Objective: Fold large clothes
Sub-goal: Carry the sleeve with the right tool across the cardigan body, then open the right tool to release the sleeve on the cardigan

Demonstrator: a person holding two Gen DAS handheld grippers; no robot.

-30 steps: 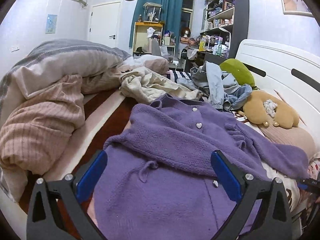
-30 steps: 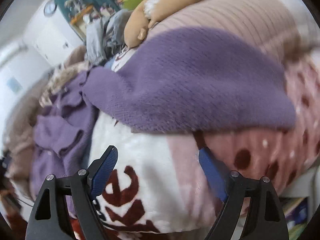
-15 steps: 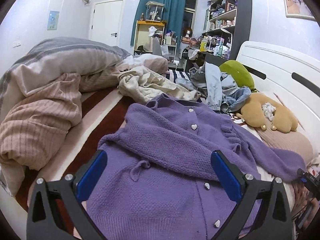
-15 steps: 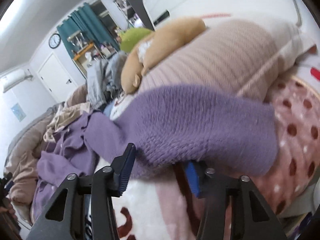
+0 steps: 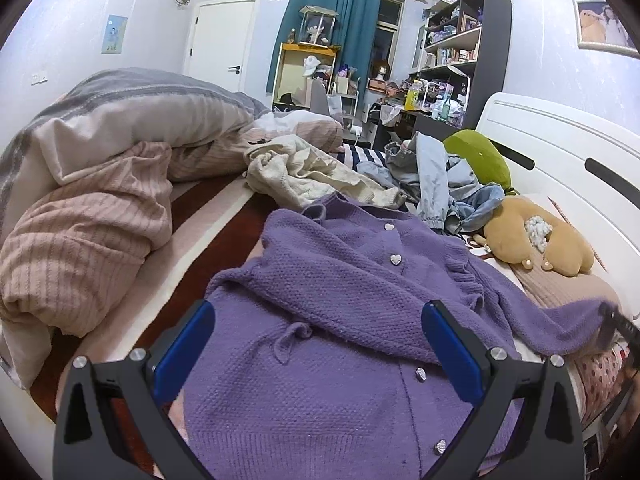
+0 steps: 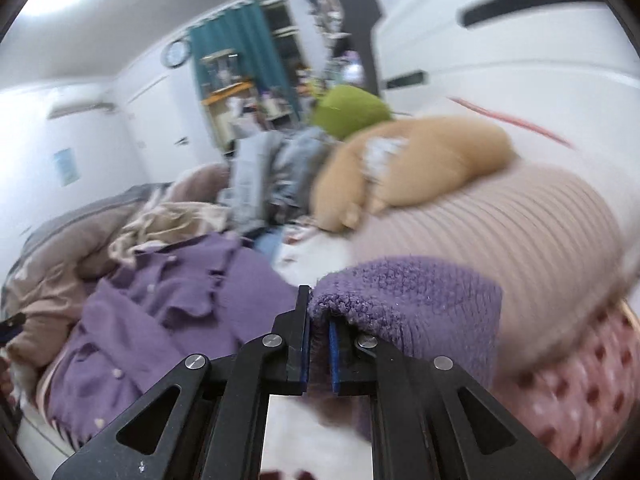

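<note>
A purple knit cardigan point(image 5: 340, 320) with heart buttons lies spread on the bed, one sleeve folded across its chest, the other stretched right. My left gripper point(image 5: 316, 344) is open and empty, hovering over the cardigan's lower half. My right gripper point(image 6: 318, 340) is shut on the cuff of the purple sleeve point(image 6: 408, 300), lifted slightly off the bed beside a pink ribbed pillow point(image 6: 500, 232). The cardigan body point(image 6: 168, 312) shows to the left in the right wrist view. The right gripper's tip shows at the far right in the left wrist view point(image 5: 616, 320).
A pink and grey duvet point(image 5: 92, 184) is heaped at left. A cream garment point(image 5: 304, 176) and denim clothes point(image 5: 440, 176) lie behind the cardigan. A tan plush toy point(image 5: 536, 236), green cushion point(image 5: 480, 156) and white headboard point(image 5: 568, 152) stand at right.
My right gripper has closed on the sleeve cuff and lifted it. My left gripper has risen and drawn back a little, staying open.
</note>
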